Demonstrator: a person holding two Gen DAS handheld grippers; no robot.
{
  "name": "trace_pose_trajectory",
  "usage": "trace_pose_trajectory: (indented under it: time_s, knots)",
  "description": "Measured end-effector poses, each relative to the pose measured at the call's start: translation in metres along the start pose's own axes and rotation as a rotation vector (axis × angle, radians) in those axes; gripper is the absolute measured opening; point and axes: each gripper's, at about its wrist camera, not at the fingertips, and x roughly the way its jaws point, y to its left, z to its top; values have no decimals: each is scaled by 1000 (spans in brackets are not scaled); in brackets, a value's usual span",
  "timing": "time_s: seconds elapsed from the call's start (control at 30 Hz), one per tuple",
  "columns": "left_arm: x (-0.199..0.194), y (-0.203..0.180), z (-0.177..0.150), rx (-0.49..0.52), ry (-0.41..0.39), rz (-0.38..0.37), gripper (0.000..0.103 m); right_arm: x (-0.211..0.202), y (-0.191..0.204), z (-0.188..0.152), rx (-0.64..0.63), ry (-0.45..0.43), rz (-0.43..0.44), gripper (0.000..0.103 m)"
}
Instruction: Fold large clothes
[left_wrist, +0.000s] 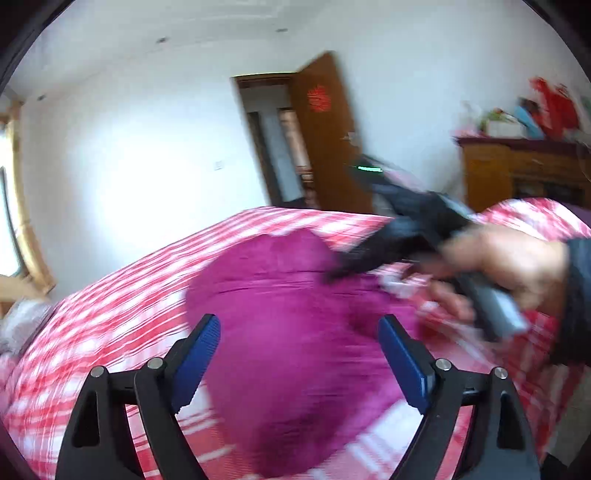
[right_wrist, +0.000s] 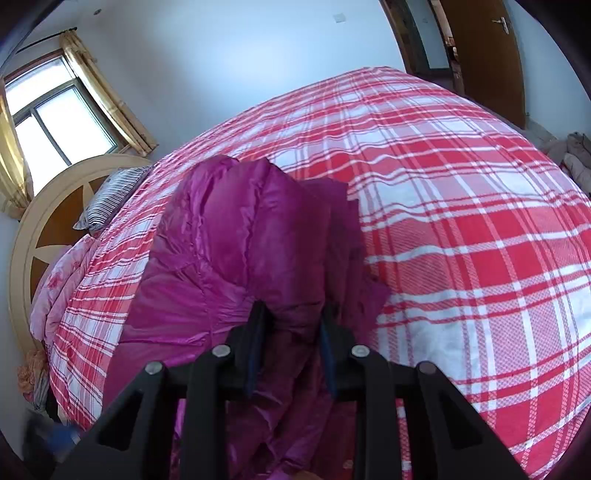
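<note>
Right gripper (right_wrist: 291, 325) angled down, jaws clamping magenta jacket (right_wrist: 236, 236).

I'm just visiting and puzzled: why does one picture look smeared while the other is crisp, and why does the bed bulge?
Left wrist view: motion blur smears the magenta jacket, the checked bedspread and the right gripper; only the left gripper is sharp. Right wrist view: mostly crisp, window glaring white. Both views: fisheye lenses bow the bed into a dome, corners dark.

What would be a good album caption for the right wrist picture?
Right gripper pinches a fold of the magenta puffer jacket on the red plaid bedspread.
</note>
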Motion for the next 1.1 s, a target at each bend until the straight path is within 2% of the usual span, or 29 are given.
trace_pose_trajectory:
  time_s: [0.03, 0.07, 0.1, 0.17, 0.2, 0.27, 0.37, 0.43, 0.5, 0.57, 0.63, 0.73, 0.8, 0.87, 1.0, 1.1]
  knots:
    - [10, 13, -4, -32, 17, 42, 88, 0, -1, 0, 1, 1, -8, 30]
    - [29, 30, -10, -77, 70, 94, 88, 0, -2, -1, 5, 2, -18, 31]
    - [44, 40, -16, -104, 122, 109, 88, -1, -2, -1, 8, 2, -26, 31]
    - [72, 55, -30, -169, 202, 74, 88, -5, 2, -3, 8, 4, -55, 33]
    - [78, 61, -37, -221, 201, 49, 88, -8, 5, -2, 10, 0, -78, 34]
    - [84, 62, -42, -275, 199, 35, 88, -22, 15, 3, 29, -34, -125, 44]
    - [81, 49, -40, -259, 184, 43, 88, -53, 36, 15, 63, -156, -130, 50]
    - [82, 36, -37, -215, 170, 54, 88, -69, 51, 24, 108, -242, -47, 55]
    - [80, 34, -37, -199, 163, 45, 88, -70, 63, 33, 144, -303, 114, 64]
    - [74, 39, -38, -213, 169, 25, 88, -54, 72, 40, 146, -337, 259, 71]
    - [73, 50, -36, -224, 167, 25, 88, -34, 71, 44, 144, -339, 281, 71]
    - [57, 67, -29, -250, 139, 72, 88, 2, 49, 42, 205, -297, 239, 71]
    - [54, 85, -15, -316, 117, 115, 88, 12, 36, 36, 234, -283, 203, 71]
    - [59, 95, -1, -370, 116, 127, 88, 18, 26, 31, 234, -278, 154, 70]
    - [96, 104, 28, -466, 225, 166, 88, 18, 20, 22, 215, -272, 40, 70]
    - [124, 94, 37, -472, 269, 184, 88, 14, 23, 21, 171, -279, -93, 70]
